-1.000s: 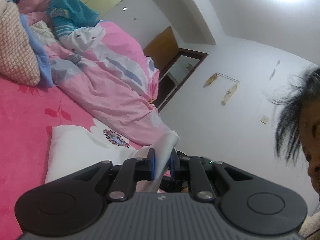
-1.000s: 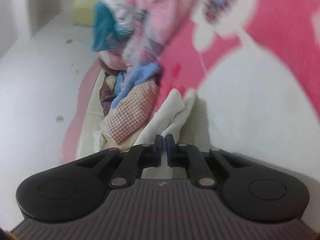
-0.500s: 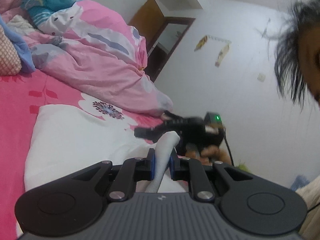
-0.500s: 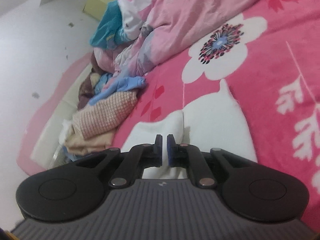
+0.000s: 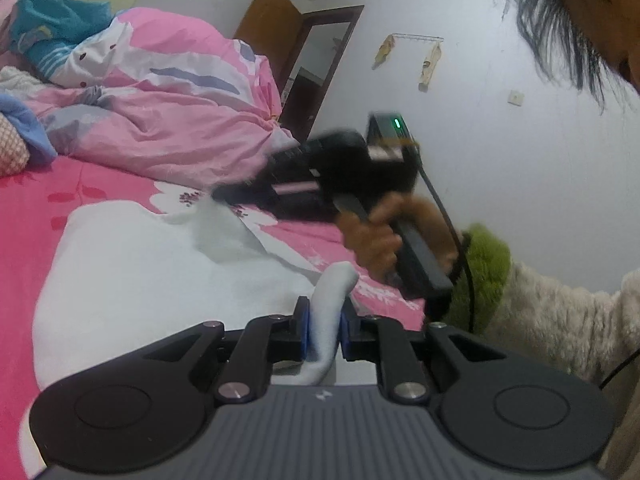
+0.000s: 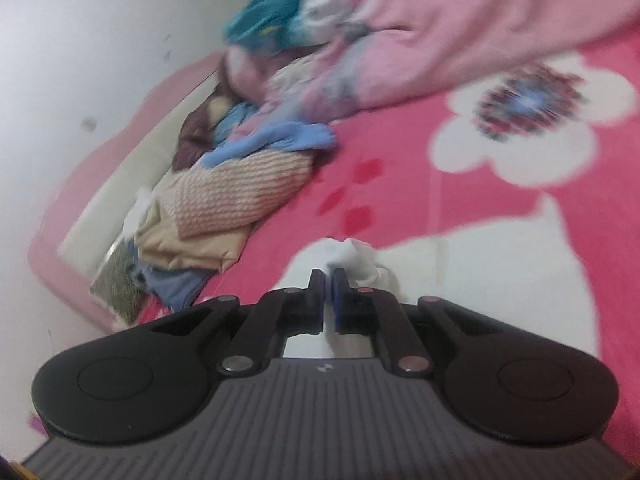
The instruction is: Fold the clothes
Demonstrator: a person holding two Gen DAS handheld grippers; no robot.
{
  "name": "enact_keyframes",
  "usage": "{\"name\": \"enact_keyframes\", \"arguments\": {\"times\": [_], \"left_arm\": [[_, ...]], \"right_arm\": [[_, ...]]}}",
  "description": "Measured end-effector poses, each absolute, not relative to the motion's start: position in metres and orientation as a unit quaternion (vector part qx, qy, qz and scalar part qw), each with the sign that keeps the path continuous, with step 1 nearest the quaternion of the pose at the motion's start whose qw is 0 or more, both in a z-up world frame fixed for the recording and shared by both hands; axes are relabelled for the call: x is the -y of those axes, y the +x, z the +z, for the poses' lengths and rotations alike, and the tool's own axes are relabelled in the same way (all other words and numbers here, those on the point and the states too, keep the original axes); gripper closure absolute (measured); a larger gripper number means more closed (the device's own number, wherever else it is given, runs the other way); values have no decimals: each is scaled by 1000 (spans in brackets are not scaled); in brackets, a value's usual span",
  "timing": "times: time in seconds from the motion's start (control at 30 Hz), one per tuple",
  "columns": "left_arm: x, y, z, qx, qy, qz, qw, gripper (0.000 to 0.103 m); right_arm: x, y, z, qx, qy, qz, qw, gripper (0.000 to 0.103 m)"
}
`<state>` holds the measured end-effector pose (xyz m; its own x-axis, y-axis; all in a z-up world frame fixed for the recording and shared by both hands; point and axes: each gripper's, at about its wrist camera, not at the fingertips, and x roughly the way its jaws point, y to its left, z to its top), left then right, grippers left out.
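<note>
A white garment (image 5: 132, 264) lies spread on the pink flowered bed. My left gripper (image 5: 324, 320) is shut on a bunched edge of the garment at its near side. The right gripper (image 5: 224, 194) shows in the left wrist view, blurred, with its tips on a lifted corner of the garment. In the right wrist view the right gripper (image 6: 328, 296) is shut on a pinch of the white garment (image 6: 460, 280), which spreads to the right below it.
A crumpled pink duvet (image 5: 168, 112) lies across the far side of the bed. A pile of clothes (image 6: 240, 184) with a checked pink piece and a blue piece sits by the headboard (image 6: 100, 184). The person's face and fleecy sleeve (image 5: 560, 320) are close on the right.
Both grippers have moved with the garment held. The right gripper has swung into the left wrist view, lifting a corner. The garment now lies flatter and wider on the bed.
</note>
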<state>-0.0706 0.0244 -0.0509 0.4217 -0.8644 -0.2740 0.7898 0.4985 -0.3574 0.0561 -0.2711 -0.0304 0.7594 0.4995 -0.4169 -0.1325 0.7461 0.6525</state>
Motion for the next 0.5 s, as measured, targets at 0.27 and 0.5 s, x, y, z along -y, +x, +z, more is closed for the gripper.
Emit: {"name": "enact_keyframes", "arguments": {"times": [0.27, 0.5], "left_arm": [[-21, -71, -59, -222, -89, -494, 836, 87], [-20, -70, -62, -225, -90, -500, 831, 87]], "right_arm": [[240, 87, -45, -366, 257, 228, 865, 84], [308, 53, -26, -270, 324, 169, 891, 59]]}}
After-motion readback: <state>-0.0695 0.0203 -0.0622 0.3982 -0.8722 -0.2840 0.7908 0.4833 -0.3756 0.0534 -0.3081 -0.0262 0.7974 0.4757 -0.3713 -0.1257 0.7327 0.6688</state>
